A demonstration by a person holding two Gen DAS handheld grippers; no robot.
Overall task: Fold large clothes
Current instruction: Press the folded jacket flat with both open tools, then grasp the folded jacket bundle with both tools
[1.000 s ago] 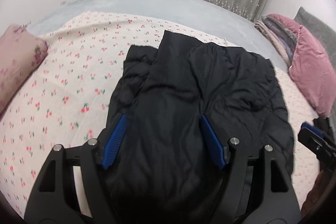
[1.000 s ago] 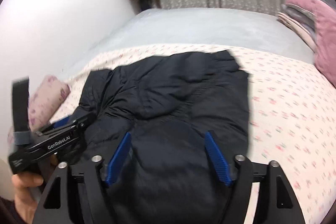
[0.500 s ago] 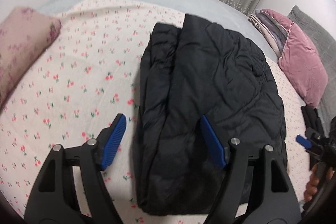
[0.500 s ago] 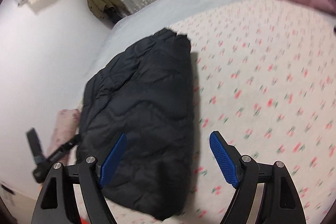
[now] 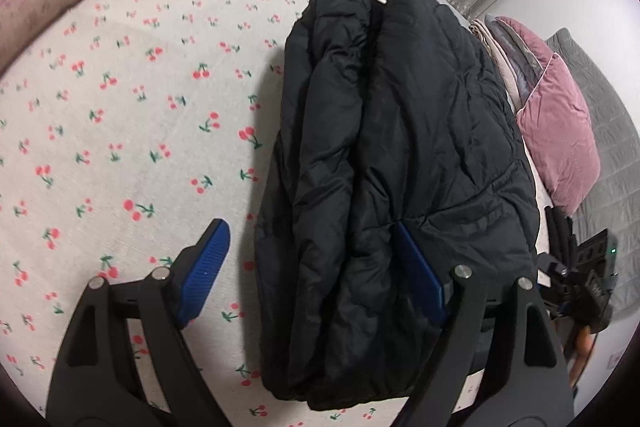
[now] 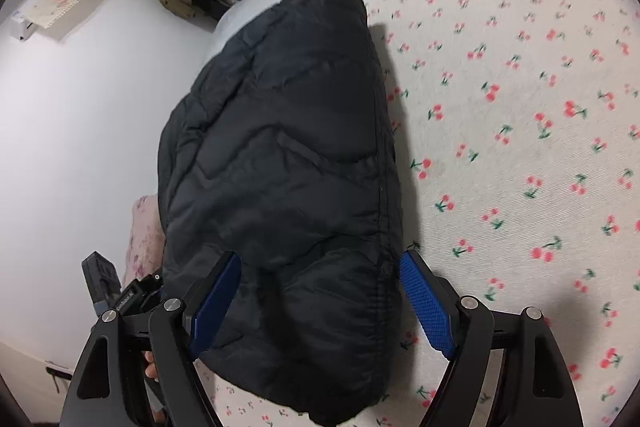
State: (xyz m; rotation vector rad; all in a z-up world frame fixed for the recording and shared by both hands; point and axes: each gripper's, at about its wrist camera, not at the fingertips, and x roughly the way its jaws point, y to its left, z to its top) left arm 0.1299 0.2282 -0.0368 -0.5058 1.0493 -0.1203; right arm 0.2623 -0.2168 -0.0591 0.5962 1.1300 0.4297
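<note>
Folded black puffer jacket lying on cherry-print sheet. Left gripper spread wide, jaws just opened further, straddling jacket's left edge. Right gripper wide astride its right edge, pads not pressing.

The left black hand-held gripper with blue ribbed pads tilts steeply downward, its jaws wide apart and just widened further, pressing nothing. The right black hand-held gripper with blue pads also slants downward, jaws spread wide, gripping nothing.
</note>
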